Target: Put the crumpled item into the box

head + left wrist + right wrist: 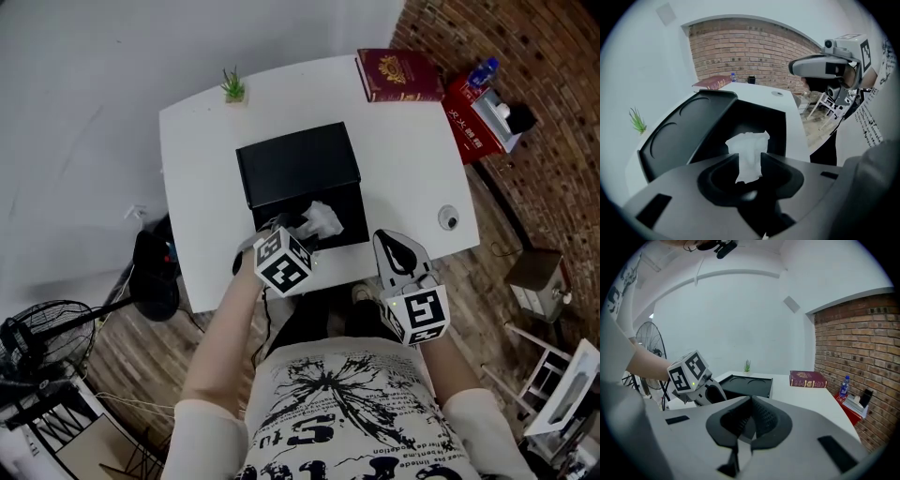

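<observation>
A black box stands open on the white table, its lid laid back. The crumpled white tissue hangs over the box's inside. It sits between the fingers of my left gripper, which reaches in from the near side. In the left gripper view the tissue stands in the gap of my left gripper, whose jaws are parted and look loose on it. My right gripper hovers at the table's near edge, right of the box, jaws closed and empty.
A red book lies at the table's far right corner, a small plant at the far left. A small round object sits by the right edge. Beyond it are a red crate with a bottle and a brick wall. A fan stands on the floor, left.
</observation>
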A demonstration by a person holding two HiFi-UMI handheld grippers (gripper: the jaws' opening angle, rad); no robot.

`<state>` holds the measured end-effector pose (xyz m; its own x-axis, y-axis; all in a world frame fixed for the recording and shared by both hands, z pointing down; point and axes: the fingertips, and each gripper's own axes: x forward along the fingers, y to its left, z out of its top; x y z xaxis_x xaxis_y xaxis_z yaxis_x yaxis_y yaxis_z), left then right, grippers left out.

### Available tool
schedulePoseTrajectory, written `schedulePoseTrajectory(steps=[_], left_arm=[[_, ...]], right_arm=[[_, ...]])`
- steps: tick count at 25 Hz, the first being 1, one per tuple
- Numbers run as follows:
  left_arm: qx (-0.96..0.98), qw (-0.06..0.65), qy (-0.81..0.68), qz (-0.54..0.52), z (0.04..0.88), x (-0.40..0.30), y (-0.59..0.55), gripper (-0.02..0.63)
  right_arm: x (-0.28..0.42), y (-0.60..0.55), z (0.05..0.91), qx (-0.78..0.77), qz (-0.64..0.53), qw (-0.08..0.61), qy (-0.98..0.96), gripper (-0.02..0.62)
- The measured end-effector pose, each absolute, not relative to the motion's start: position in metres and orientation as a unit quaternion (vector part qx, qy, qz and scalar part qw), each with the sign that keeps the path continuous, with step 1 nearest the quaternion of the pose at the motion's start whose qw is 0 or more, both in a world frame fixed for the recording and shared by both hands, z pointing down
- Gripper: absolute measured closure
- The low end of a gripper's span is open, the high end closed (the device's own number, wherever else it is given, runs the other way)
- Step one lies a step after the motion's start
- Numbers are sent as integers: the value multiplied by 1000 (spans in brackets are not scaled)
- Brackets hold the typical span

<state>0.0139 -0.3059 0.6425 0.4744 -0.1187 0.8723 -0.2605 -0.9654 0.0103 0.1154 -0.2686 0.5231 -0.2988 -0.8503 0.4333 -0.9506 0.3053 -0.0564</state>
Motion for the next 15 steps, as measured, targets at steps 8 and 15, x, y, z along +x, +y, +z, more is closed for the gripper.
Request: schedulePoseTrajectory(steps=[8, 15], left_arm=[[886, 60, -193, 418, 579, 2, -307, 496], [902, 54, -282, 321, 511, -17, -298, 558]], right_arm=[[111, -263, 490, 568, 133, 137, -800, 581], [104, -261, 450, 552, 94, 117, -820, 581]])
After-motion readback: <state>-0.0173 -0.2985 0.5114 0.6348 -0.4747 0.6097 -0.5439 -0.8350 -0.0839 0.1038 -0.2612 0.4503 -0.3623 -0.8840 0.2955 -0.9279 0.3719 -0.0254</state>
